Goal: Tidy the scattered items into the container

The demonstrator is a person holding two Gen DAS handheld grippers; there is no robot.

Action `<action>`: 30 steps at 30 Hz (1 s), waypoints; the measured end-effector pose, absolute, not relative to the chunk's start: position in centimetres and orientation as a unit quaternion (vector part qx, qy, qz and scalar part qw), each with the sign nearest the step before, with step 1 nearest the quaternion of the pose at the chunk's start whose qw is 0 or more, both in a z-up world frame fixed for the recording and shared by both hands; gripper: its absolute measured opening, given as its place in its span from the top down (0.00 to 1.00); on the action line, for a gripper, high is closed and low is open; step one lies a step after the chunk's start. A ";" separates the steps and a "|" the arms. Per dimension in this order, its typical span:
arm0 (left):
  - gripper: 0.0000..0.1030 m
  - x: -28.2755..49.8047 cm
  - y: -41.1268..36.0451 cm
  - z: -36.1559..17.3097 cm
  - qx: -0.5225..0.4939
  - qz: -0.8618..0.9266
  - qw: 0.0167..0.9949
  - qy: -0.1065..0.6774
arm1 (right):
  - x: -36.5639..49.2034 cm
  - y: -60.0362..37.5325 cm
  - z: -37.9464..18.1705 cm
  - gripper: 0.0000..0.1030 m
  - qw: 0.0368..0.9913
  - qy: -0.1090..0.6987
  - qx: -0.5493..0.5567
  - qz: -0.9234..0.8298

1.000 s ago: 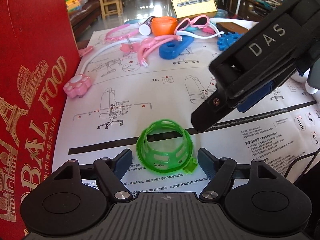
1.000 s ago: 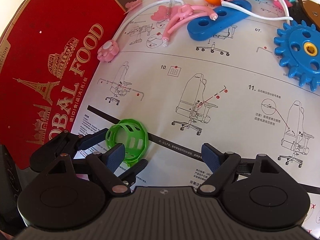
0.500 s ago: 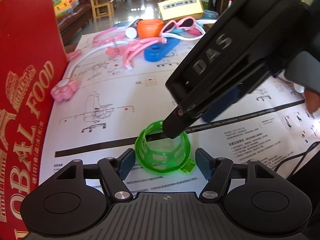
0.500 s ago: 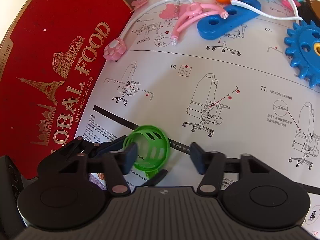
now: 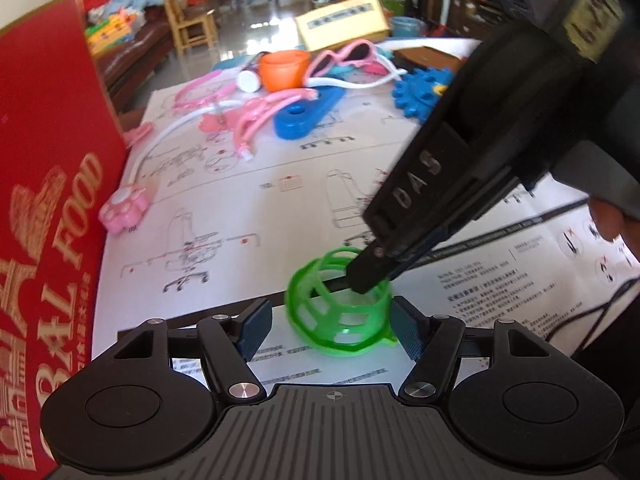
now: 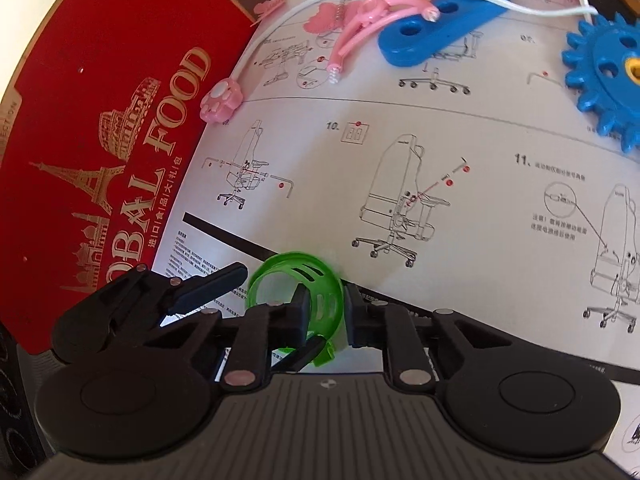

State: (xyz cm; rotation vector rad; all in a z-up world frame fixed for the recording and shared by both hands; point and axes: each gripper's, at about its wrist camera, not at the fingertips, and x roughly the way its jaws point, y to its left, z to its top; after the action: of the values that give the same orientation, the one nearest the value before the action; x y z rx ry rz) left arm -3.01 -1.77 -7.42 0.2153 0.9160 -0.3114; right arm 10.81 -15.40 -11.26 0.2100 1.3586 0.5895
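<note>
Green plastic cage: light, springy, slippery; right gripper closing on its wall, left gripper wide around it.

A large white printed instruction sheet with line drawings of office chairs covers the tabletop — everything rests on it. Between the fingers of both grippers sits a bright green slotted plastic cage ring, on the sheet's black printed band. Left of the fingers stands a tall red cardboard box with gold "FOOD" lettering. Beyond the fingertips, near the box, lies a pink paw-shaped plastic piece on a white cord. Farther ahead lie a flat blue plastic bar with holes, pink plastic tongs and an orange plastic cup — ahead to the right, a blue toothed plastic gear with a yellow hub.
</note>
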 end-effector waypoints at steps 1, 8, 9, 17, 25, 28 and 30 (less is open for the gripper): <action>0.24 -3.0 -2.1 -7.6 0.110 -0.152 0.878 0.441 | 10.9 -15.7 -11.4 0.81 0.730 0.620 0.107 0.267; 0.44 -2.6 -2.3 -7.5 0.106 -0.142 0.880 0.441 | 10.9 -16.7 -11.7 0.79 0.726 0.622 0.126 0.265; 0.44 -2.6 -2.3 -7.4 0.105 -0.142 0.879 0.442 | 11.0 -16.9 -11.8 0.79 0.723 0.624 0.131 0.266; 0.44 -3.4 -3.0 -6.9 0.142 -0.130 0.887 0.420 | 10.5 -18.3 -11.6 0.61 0.722 0.621 0.155 0.262; 0.44 -4.3 -5.4 -6.2 0.260 -0.115 0.886 0.367 | 10.8 -19.4 -9.7 0.52 0.737 0.598 0.171 0.266; 0.44 -4.5 -6.2 -6.4 0.288 -0.116 0.879 0.361 | 11.1 -19.9 -8.9 0.52 0.740 0.589 0.182 0.269; 0.44 -4.3 -6.7 -6.7 0.304 -0.111 0.875 0.360 | 11.1 -20.1 -8.6 0.51 0.743 0.585 0.181 0.269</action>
State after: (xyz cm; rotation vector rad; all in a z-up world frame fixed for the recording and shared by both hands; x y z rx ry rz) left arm -4.33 -6.72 -6.73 0.6350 0.7519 -0.2324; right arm 11.13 -20.07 -8.57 0.3972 1.2827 0.5903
